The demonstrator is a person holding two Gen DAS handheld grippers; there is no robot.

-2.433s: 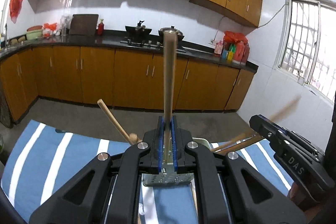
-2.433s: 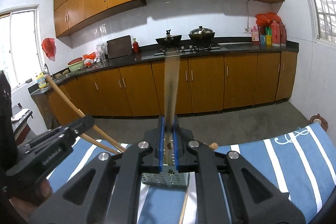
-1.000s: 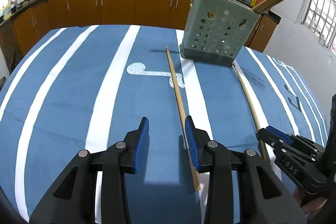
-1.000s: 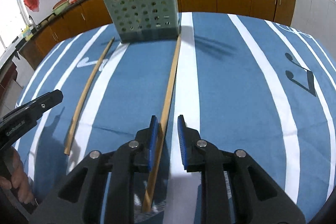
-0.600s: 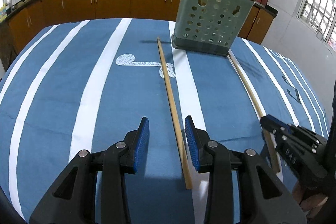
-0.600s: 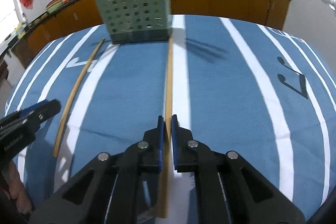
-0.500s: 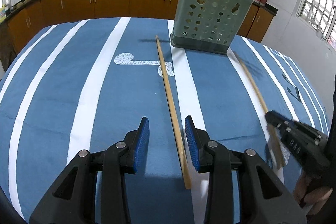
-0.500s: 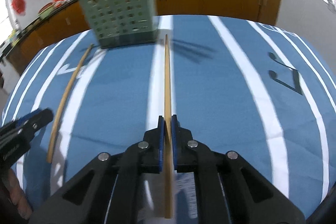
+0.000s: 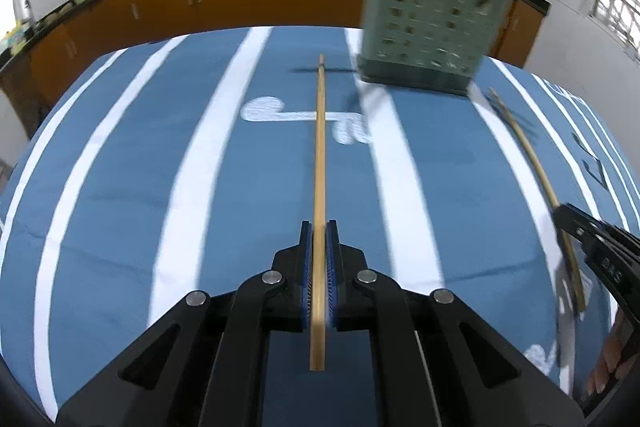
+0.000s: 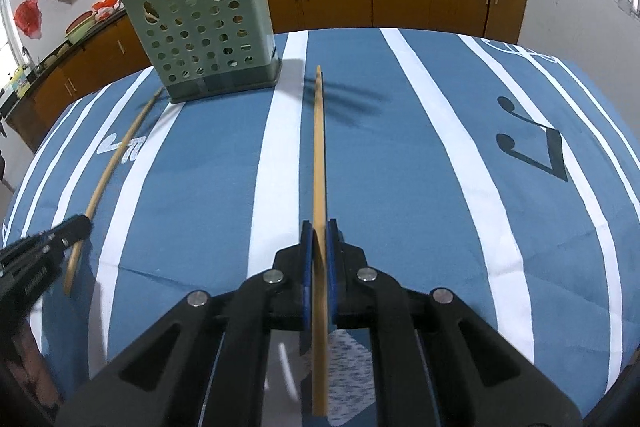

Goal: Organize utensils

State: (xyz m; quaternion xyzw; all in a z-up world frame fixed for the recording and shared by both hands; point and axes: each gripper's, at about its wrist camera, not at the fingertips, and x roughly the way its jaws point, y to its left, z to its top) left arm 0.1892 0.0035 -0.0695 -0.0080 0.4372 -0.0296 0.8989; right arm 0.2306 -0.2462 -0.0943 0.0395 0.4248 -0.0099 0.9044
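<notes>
Both grippers were down on the striped blue tablecloth (image 10: 460, 187), and each had a chopstick. The left gripper (image 9: 319, 251) had just closed its jaws: the blue pads were pinched on the left chopstick (image 9: 320, 155), which ran straight away toward twelve o'clock in the left wrist view, with a short tail sticking out behind the pads toward six. The right gripper (image 10: 319, 251) was clamped the same way on the right chopstick (image 10: 319, 163), tip pointing to twelve, near end trailing back under the jaws.

The green perforated utensil holder (image 10: 200, 39) stood at about eleven o'clock from the right gripper and one o'clock from the left, upright, with several sticks already leaning out of its top.

Now, the handling. These looked like thin wooden sticks: light, stiff and smooth, so weight should be no trouble but twisting might be. Each was taken near its near end, which left a long lever ahead of the pads; the stick could pivot in the grip if the tip knocked the holder's rim. A hold nearer the middle would probably swing less, though the end grip likely gave more reach for dropping the tip in. Firm squeeze, slow tilt, that seemed the safe way.
</notes>
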